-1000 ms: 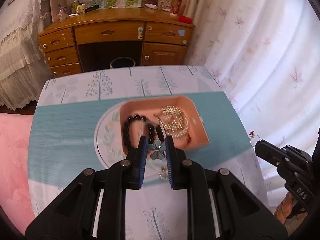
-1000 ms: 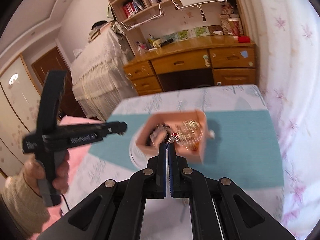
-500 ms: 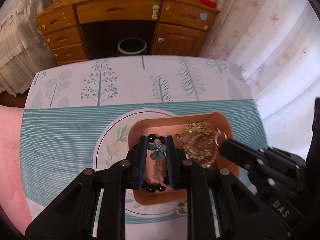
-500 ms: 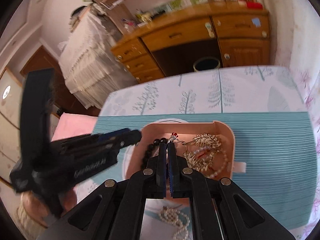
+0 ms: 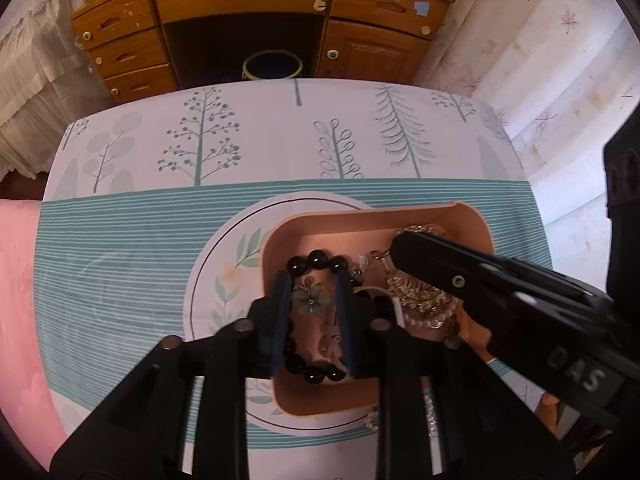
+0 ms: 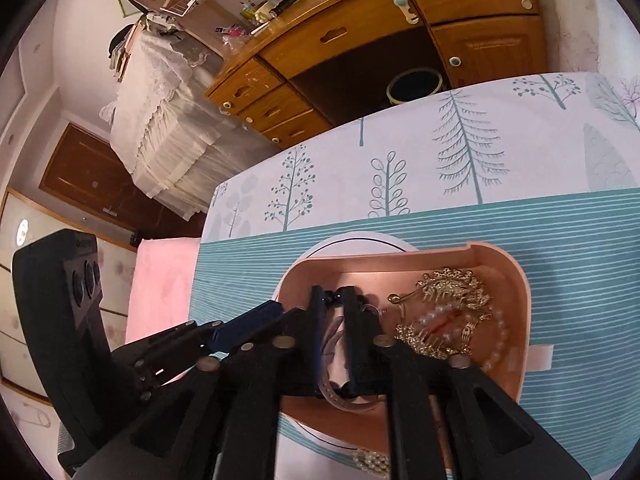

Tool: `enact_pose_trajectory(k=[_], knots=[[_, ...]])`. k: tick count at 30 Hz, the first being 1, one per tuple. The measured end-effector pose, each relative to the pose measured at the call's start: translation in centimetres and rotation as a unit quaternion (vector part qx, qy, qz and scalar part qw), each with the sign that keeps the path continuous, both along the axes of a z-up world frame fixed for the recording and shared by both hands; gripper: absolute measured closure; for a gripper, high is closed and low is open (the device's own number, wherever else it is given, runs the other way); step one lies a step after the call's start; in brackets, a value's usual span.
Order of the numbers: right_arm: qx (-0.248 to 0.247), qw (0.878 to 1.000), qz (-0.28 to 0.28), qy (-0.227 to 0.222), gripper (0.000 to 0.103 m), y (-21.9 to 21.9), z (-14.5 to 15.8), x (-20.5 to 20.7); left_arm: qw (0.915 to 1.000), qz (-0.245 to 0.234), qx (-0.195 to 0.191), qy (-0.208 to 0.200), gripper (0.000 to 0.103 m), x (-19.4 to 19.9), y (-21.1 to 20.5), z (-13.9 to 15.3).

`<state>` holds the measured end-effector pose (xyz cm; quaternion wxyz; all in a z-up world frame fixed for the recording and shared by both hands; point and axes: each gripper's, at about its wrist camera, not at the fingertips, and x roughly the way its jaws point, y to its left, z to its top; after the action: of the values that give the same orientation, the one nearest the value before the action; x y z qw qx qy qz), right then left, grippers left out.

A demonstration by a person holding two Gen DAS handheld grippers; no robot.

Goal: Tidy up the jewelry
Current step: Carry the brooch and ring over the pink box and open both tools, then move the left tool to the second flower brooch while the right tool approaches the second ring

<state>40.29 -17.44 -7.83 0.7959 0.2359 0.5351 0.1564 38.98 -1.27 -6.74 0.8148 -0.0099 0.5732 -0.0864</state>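
Left tool (image 5: 310,312) over pink plastic box (image 5: 472,220) on tree-print worktop (image 5: 120,240); jaws opening, grey-green flower clip (image 5: 311,300) between them, looks released, not pinched. Right tool (image 6: 334,336) beside it, jaws opening above box floor; nothing clearly gripped. Black bead bracelet (image 5: 318,258) lies left in box, gold chain tangle (image 6: 452,292) right. Risk: clip could snag on blue pad and lift out on withdrawal; close tools could collide; small earring could fall among chains.

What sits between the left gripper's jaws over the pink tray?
In the left wrist view, a small flower charm sits between the opening jaws of the left gripper, above the pink tray and black bead bracelet.
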Motion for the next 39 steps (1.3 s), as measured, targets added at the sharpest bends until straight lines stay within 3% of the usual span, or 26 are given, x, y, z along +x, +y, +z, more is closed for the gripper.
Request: enact_pose_trajectory(k=[1,2,8,13,17,24,31,39], knots=[[-0.003,1.000,-0.002,-0.003,0.070,-0.1,0.3,-0.3,1.0000,0.003,0.002,-0.002,0.064,0.0,0.2,0.0],[-0.006,1.000,-0.005,-0.010,0.067,-0.3,0.6,-0.7,1.0000,0.007,-0.001,-0.005,0.057,-0.1,0.4,0.2],[-0.020,0.999,-0.013,-0.030,0.067,-1.1,2.2,-2.5,0.9995,0.016,-0.026,-0.001,0.051,-0.8,1.3,0.8],[-0.065,0.996,-0.007,-0.056,0.067,-2.2,4.2,-5.3,0.9993,0.012,-0.032,-0.011,0.049,-2.9,1.8,2.0],[-0.097,0.993,0.003,-0.066,0.067,-3.2,5.3,-8.6,0.9991,-0.004,-0.028,-0.031,0.039,-5.1,1.8,3.4],[-0.138,0.988,0.013,-0.074,0.067,-5.0,6.5,-14.1,0.9969,-0.033,-0.029,-0.065,0.038,-9.1,1.1,6.1],[-0.175,0.981,0.013,-0.087,0.067,-7.1,8.1,-20.6,0.9885,-0.093,-0.038,-0.113,0.038,-14.3,-1.6,7.8],[-0.206,0.974,0.009,-0.099,0.067,-8.8,7.6,-27.8,0.9878,-0.129,-0.031,-0.082,0.038,-17.8,-4.5,6.0]])
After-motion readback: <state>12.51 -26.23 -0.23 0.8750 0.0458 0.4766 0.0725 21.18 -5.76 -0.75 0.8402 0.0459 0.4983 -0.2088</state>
